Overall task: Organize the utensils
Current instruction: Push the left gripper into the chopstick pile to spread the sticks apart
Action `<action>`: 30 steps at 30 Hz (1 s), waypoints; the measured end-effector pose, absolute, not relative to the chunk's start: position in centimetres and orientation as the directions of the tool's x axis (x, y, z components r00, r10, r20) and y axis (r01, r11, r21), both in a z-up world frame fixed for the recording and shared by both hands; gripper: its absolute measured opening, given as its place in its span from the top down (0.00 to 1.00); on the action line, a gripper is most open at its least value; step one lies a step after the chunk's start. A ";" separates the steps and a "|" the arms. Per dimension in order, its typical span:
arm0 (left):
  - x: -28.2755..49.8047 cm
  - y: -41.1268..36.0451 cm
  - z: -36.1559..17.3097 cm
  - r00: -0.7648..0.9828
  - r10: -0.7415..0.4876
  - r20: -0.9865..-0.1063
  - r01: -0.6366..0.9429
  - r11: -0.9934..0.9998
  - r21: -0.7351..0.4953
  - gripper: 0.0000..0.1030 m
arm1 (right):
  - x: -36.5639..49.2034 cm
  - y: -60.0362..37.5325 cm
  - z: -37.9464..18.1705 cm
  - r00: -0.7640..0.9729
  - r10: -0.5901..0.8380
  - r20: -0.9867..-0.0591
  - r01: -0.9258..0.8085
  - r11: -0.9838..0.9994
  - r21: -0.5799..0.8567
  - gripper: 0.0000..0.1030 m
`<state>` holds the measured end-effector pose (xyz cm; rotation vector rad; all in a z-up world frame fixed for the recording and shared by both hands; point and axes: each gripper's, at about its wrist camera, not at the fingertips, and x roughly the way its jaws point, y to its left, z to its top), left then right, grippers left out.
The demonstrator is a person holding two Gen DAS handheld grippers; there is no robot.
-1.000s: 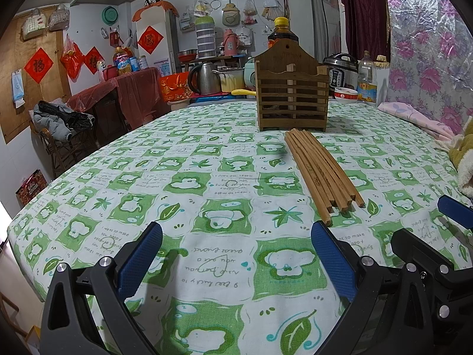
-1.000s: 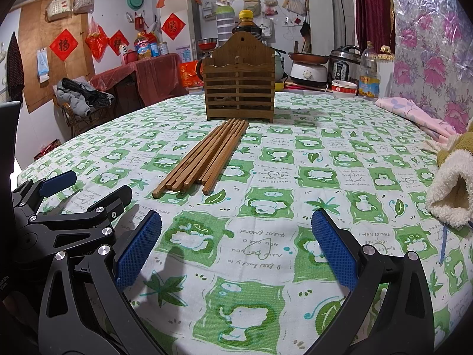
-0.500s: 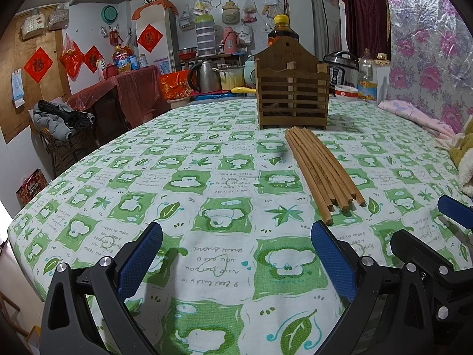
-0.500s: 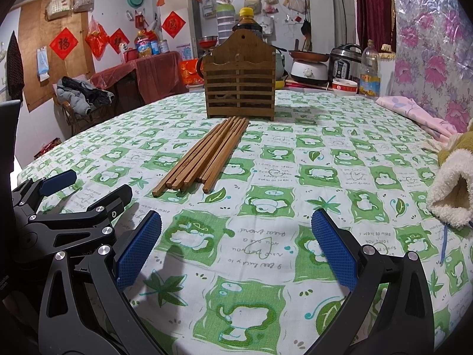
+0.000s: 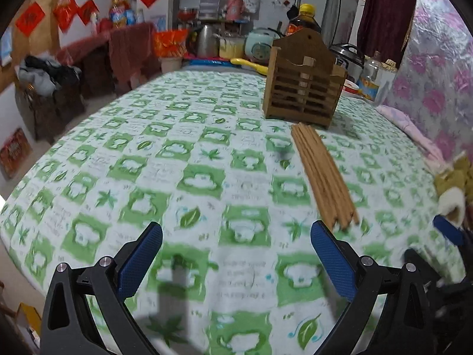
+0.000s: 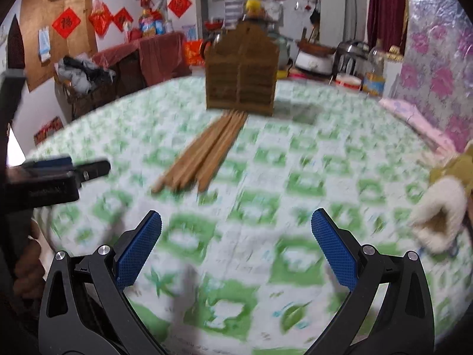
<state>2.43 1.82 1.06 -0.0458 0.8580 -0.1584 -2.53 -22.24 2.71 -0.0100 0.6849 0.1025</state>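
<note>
Chopsticks (image 5: 322, 174) slim, seemingly bamboo, slatted wooden holder (image 5: 301, 88) beyond

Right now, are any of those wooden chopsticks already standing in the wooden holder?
No, the chopsticks all lie flat on the tablecloth before the holder.

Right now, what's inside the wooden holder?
Nothing pokes above the wooden holder; its slats hide the inside. The chopsticks lie on the tablecloth in front of it.

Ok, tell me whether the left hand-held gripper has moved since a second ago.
Yes. The left hand-held gripper has risen and swung left: the wooden holder now sits further right and lower in its view.
</note>
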 end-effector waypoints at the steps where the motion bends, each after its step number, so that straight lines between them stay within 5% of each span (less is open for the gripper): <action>1: 3.3 1.4 1.4 0.625 -0.173 -0.761 0.133 0.984 -0.115 0.05 | -1.6 -22.6 3.8 0.771 0.091 -0.631 -0.091 0.995 0.032 0.05; 14: 12.6 -3.7 -2.1 0.383 -0.166 -0.909 0.217 0.972 -0.086 0.05 | 10.7 -25.0 -0.4 0.556 0.220 -0.801 -0.034 0.969 0.243 0.05; 26: 17.4 -1.1 -2.9 0.399 -0.037 -0.916 0.157 0.987 0.028 0.04 | 14.9 -25.6 -2.7 0.483 0.080 -0.872 -0.003 0.996 0.089 0.05; 30: 16.6 0.2 -2.4 0.402 -0.073 -0.913 0.142 0.990 -0.017 0.05 | 13.7 -28.2 -2.3 0.517 0.150 -0.843 0.045 0.978 0.202 0.05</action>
